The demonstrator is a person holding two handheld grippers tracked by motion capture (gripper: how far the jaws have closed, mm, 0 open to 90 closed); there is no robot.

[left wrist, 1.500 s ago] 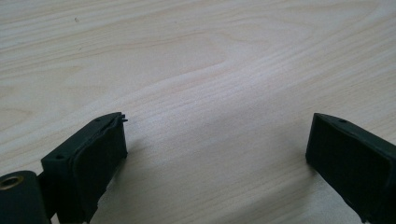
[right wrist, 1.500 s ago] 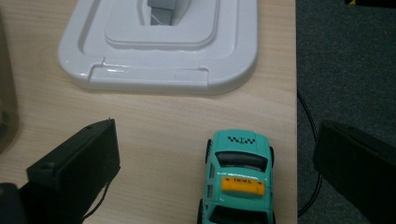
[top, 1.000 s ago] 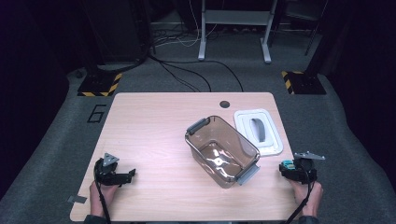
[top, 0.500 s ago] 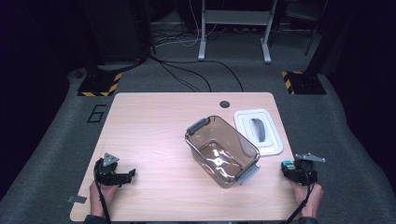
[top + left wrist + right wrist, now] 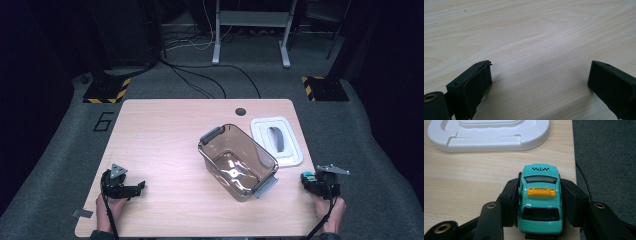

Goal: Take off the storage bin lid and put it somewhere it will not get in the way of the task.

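Note:
A teal toy taxi (image 5: 540, 202) with a yellow roof sign rests on the table near its right edge, nose pointing at the white lid. My right gripper (image 5: 540, 195) has just closed its jaws, and both pads press on the car's sides. In the high view the right gripper (image 5: 314, 184) sits at the table's near right corner with the taxi (image 5: 307, 177) at its tip. My left gripper (image 5: 136, 188) lies at the near left. The left gripper (image 5: 540, 77) stands open over bare wood with nothing between its fingers.
A clear brownish plastic container (image 5: 201, 148) with grey handles stands empty at mid-table, set at an angle. Its white lid (image 5: 292, 155) with a grey handle lies flat to the right; in the right gripper view the lid (image 5: 489, 137) is just ahead. The table edge (image 5: 573, 157) runs beside the taxi.
The right gripper's jaws have drawn in onto the teal taxi. Both hands stay where they were, and the container and lid have not moved.

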